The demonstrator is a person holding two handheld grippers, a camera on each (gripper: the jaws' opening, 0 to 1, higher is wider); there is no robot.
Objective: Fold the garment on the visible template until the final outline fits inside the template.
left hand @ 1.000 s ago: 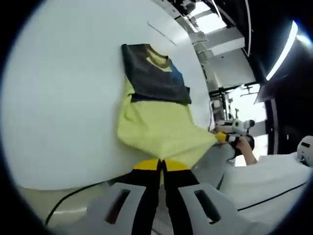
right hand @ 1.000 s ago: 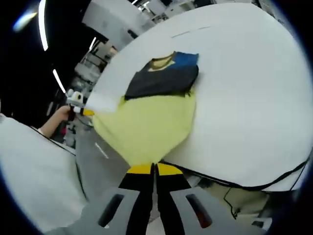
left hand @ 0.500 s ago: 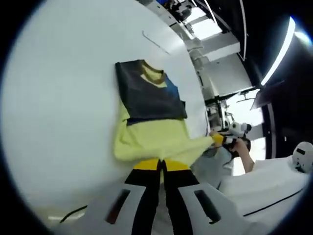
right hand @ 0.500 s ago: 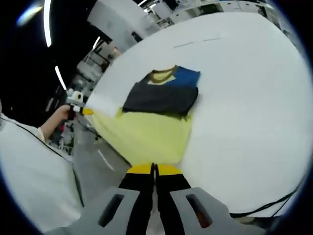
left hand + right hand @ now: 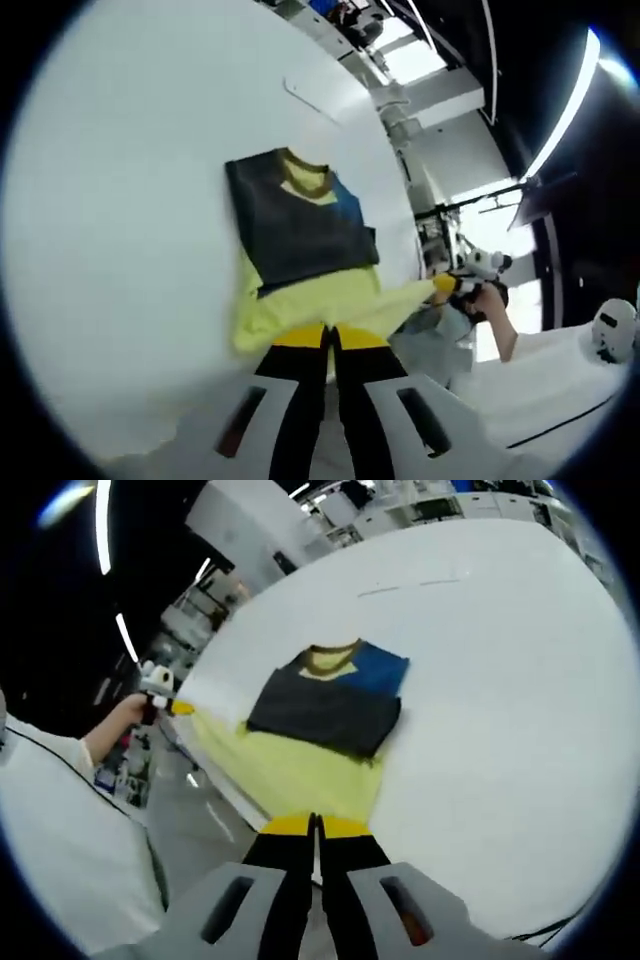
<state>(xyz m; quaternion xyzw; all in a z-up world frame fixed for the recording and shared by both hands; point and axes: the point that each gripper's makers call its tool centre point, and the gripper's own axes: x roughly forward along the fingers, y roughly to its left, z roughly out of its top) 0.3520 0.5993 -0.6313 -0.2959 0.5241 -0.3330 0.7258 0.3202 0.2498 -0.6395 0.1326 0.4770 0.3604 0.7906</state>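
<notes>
Shirt: one soft yellow shirt [image 5: 320, 300] [image 5: 290, 770] on the white table [image 5: 120, 200] [image 5: 500, 680], hem lifted off the table's near edge.
Dark patch: one flat, dark grey, roughly rectangular piece [image 5: 295, 225] [image 5: 325, 710] over the shirt's upper half, blue at one shoulder, olive collar.
Left gripper [image 5: 329, 337]: black jaws with yellow tips, pinched on the shirt's hem.
Right gripper [image 5: 315, 826]: the same, closed on the hem's other corner.
Hands: one hand [image 5: 115, 720] beside the table edge, holding the left gripper.
Behind the table: strip lights, shelving, blurred.

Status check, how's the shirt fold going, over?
Both tongs, left and right, shut on the shirt hem. Yellow part lifted toward the dark folded part. Nothing in the way on the table.
</notes>
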